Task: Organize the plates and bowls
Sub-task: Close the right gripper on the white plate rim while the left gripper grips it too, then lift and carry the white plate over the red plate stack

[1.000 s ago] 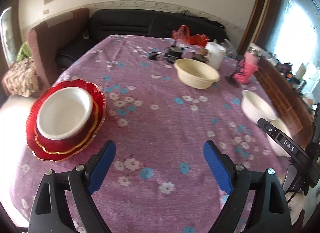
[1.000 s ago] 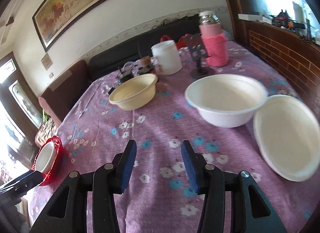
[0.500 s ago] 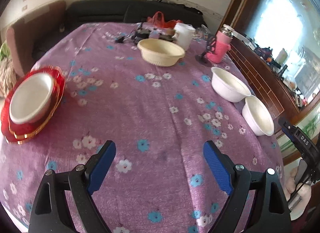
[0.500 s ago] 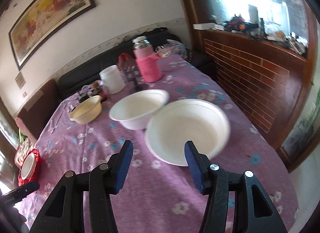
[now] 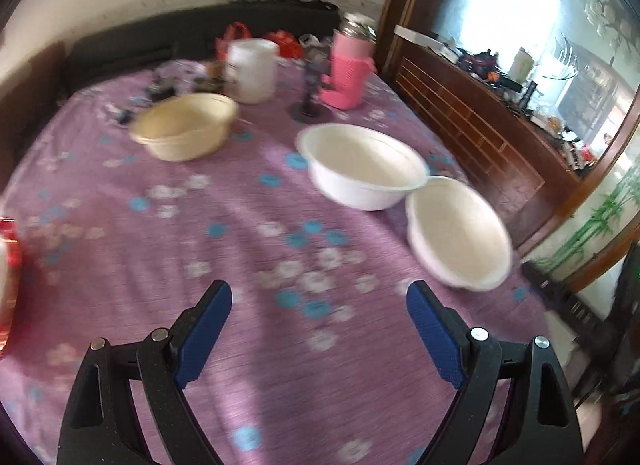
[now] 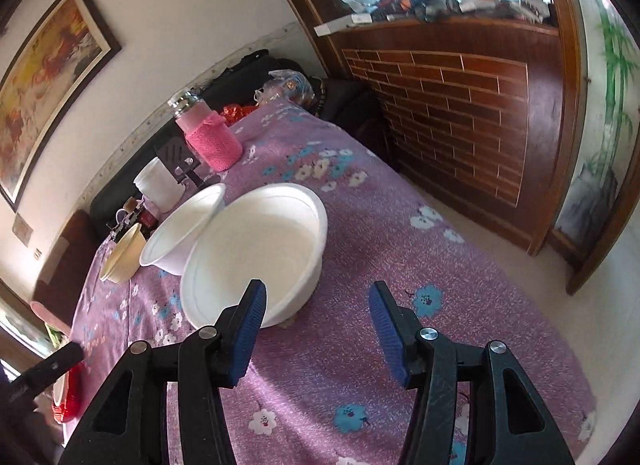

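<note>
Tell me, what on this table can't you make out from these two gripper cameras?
- Red plates: cut off by the left wrist view's left edge; in the right wrist view, partly behind the left gripper.
- Small items behind the cream bowl: blurred by motion.
- Far white bowl: the near white bowl hides one side of it in the right wrist view.

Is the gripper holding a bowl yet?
No. Both the left gripper and right gripper are open and empty; the nearest white bowl sits untouched on the table.

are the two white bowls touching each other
Cannot tell. In the left wrist view the near white bowl and far white bowl meet rim to rim, but it is blurred; in the right wrist view they overlap, hiding any gap.
</note>
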A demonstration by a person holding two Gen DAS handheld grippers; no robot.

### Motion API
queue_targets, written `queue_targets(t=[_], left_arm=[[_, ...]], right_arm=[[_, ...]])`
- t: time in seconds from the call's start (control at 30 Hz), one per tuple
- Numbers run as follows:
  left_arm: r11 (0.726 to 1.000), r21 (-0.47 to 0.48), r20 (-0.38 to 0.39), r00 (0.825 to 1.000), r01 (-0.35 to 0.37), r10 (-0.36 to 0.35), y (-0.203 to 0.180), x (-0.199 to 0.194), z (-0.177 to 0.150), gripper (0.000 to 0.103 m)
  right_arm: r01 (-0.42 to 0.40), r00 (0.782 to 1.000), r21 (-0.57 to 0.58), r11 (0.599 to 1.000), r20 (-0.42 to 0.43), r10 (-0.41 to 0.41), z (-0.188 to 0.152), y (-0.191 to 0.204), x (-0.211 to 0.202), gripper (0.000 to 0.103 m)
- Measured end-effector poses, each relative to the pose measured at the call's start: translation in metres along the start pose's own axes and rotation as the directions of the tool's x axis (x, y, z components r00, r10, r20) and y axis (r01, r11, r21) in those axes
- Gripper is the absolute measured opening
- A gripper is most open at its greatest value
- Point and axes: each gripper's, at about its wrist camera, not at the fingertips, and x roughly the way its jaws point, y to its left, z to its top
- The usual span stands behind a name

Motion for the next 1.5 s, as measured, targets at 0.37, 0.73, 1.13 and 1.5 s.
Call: queue_targets(t=[0.37,0.73,1.13,1.5], left_arm=[[0.998,-0.025,-0.138,0.989,0.053,-0.056,-0.043,0.079,0.027,0.077],[0.994,-0.091,-0.158,0.985,0.057,-0.071,-0.035,0.099,0.029,0.073],[0.993,-0.085,-0.171,0.98,0.086,-0.099,-0.035,0.105,0.025,0.071],[1.0,0.004,-0.108,0.994,0.028,-0.027,-0.033,0.063,0.008,0.013]], right_arm=[[-0.047,0.993,0.071,0.996,-0.107,0.054,0.031,-0.009,0.063,0.058],[-0.06,0.978,0.07,0.996,-0.196,0.073,0.032,-0.003,0.102,0.014],[-0.163,0.931,0.108,0.981,-0.312,0.189,0.02,-0.006,0.097,0.012],[-0.191,0.933,-0.014,0.981,-0.313,0.178,0.004,0.04,0.075,0.012]])
